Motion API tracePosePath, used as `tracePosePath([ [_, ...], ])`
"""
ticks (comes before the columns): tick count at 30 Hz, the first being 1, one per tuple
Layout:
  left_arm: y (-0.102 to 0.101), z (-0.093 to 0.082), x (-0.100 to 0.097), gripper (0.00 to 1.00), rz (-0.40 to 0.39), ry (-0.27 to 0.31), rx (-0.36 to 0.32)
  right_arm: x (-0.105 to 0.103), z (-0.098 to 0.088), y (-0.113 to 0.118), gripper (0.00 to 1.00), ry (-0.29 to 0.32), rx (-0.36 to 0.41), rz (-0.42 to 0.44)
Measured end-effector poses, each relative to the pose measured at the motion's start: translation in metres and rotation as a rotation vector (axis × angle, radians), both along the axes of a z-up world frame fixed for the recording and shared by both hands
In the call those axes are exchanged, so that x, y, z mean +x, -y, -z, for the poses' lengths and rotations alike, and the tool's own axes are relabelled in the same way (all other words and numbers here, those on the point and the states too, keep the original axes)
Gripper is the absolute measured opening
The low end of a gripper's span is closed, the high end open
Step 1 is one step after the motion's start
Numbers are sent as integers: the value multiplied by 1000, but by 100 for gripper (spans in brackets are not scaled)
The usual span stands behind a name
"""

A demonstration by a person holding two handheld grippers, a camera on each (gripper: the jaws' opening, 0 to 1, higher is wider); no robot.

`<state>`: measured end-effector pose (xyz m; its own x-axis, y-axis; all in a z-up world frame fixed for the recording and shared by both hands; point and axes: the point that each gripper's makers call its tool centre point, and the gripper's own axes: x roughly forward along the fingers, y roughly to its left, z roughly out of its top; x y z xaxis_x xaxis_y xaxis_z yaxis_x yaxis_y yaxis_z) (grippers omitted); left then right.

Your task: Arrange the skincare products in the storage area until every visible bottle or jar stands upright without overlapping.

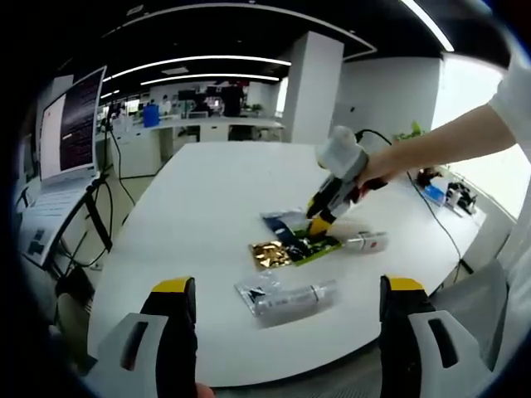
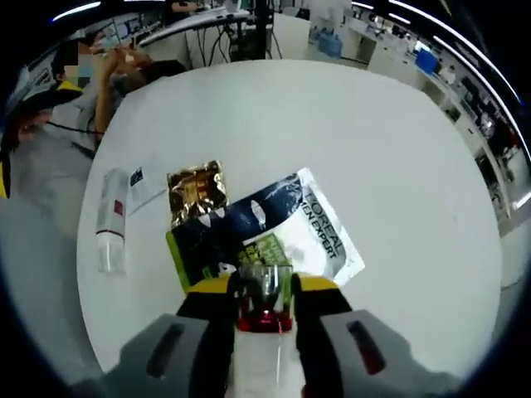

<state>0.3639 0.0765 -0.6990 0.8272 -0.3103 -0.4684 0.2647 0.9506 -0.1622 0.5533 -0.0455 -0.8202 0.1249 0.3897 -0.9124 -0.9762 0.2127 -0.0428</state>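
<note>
Right gripper view: the right gripper (image 2: 265, 305) is clenched on a clear-capped tube with a red band (image 2: 265, 300), held above the sachets (image 2: 274, 228) at 12 o'clock. Stood on those packets, it would likely tip or overlap them. A tube in a clear wrapper (image 2: 110, 220) lies flat at 9 o'clock on the counter (image 2: 332, 124). The left gripper (image 1: 282, 303) hangs released, holding nothing
</note>
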Motion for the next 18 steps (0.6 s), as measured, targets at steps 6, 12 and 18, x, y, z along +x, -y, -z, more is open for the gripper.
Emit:
tracePosePath([
  [6,-1,-1,0,89,-4,2,3,2,4,0,28,6,-24,-11],
  [12,0,-1,1,89,0,2,9,2,2,2,27,1,-16,27],
  [18,1,-1,0,88,2,2,10,-1,-1,2,27,24,4,13],
])
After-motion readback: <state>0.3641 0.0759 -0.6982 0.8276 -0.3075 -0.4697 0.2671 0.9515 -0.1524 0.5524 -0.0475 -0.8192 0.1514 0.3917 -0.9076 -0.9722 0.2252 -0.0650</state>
